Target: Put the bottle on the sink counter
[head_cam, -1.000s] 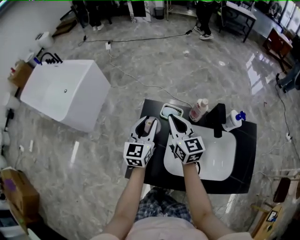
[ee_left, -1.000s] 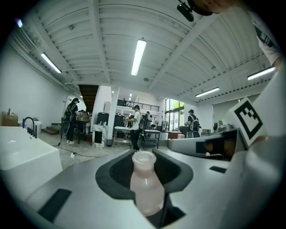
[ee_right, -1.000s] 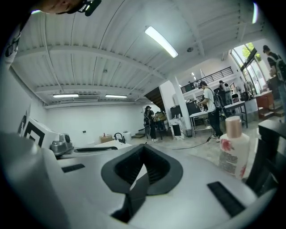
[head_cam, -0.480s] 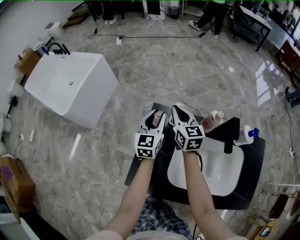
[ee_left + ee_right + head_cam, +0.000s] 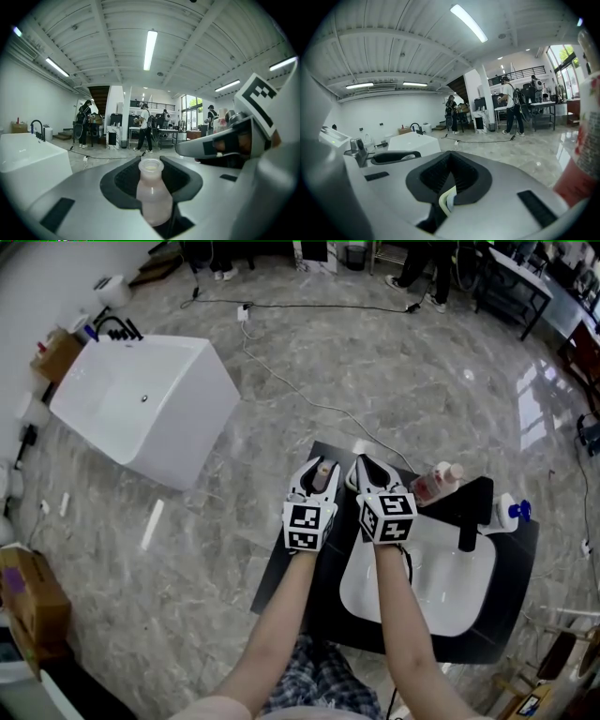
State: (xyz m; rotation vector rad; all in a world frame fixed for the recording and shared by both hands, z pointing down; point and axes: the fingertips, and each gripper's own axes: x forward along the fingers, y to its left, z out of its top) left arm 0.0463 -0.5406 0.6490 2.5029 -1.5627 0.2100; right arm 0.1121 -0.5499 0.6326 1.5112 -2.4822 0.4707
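- Both forearms reach out over the black sink counter, with the white basin sitting to the right of them.
- The left gripper has its jaws partway closed and clamped on the bottle. It's a small one with pale pinkish stuff inside, standing upright between the pads.
- That puts the bottle over the far left corner of the counter. Can't tell if its base is touching the top.
- The right gripper is just beside it with its jaws together at the tips. A pale curved rim peeks through the gap lower down, no idea what it is.
- Past that there's a black faucet, a tilted pink-labelled bottle and a blue-capped bottle.
- Further off, a white tub sits on the marble floor.
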